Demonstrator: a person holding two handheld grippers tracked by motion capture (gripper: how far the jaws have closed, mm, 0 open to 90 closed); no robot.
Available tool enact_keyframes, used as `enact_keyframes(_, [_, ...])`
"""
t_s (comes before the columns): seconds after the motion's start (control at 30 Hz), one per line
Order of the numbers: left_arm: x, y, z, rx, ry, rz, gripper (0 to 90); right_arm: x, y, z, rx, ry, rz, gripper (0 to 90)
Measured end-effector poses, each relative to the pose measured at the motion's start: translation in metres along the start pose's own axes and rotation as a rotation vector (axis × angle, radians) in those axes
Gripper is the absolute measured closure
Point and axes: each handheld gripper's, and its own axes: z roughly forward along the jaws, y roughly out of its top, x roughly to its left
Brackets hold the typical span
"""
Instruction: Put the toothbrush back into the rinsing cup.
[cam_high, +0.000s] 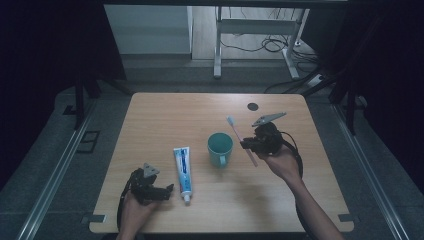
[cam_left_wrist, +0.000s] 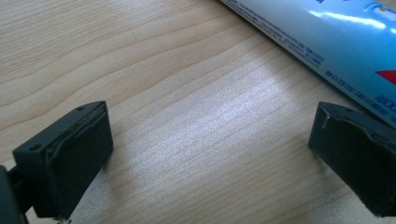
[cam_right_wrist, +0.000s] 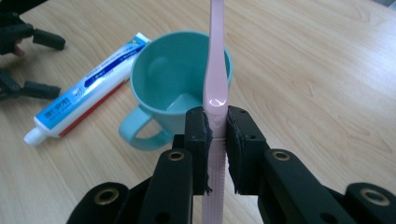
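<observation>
**Right gripper view: pink toothbrush clamped, teal mug just ahead**

Right gripper view, nearest the lens: the right claw (cam_right_wrist: 216, 140) is clenched on a pink toothbrush (cam_right_wrist: 216, 60), its two black padded jaws pressing the handle from either side. The handle runs straight up the middle of this picture, glossy and slim, with a ribbed stretch below the pads. Just beyond it a teal mug (cam_right_wrist: 173, 88) stands upright on the wooden counter (cam_right_wrist: 317, 65), mouth open and handle turned toward the camera. Farther off, a blue and white toothpaste tube (cam_right_wrist: 88, 95) lies flat with its white cap nearest.

High view: the right claw (cam_high: 250, 145) holds the toothbrush (cam_high: 239, 134) just to the right of the mug (cam_high: 220, 146), bristle end angled away from the person and the tail pointing back at the hand. The left claw (cam_high: 167, 190) rests low at the counter's near left, beside the tube (cam_high: 183, 170). In the left gripper view its jaws stand wide apart with nothing but bare wood between them, the tube (cam_left_wrist: 327, 37) lying past the right-hand jaw.

The likely step is standing the brush in the mug. To do it well, tip the brush more upright, carry its lower end over the rim, lower it until it rests inside, and only then loosen the jaws. A nudge to the rim could slide or tip the mug.
</observation>
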Motion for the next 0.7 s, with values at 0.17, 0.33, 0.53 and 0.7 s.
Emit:
enact_keyframes(0.17, [0.0,0.0,0.0,0.0,-0.001,-0.001,0.0,0.002,0.006,0.001,-0.029,0.007,-0.007,78.3])
enact_keyframes(0.33, [0.0,0.0,0.0,0.0,-0.001,-0.001,0.0,0.006,0.013,0.004,-0.058,0.012,-0.015,78.3])
enact_keyframes(0.53, [0.0,0.0,0.0,0.0,-0.002,-0.001,0.0,0.009,0.02,0.007,-0.088,0.026,-0.025,78.3])
enact_keyframes(0.7, [0.0,0.0,0.0,-0.001,-0.003,-0.002,0.0,0.012,0.027,0.01,-0.111,0.031,-0.029,78.3])
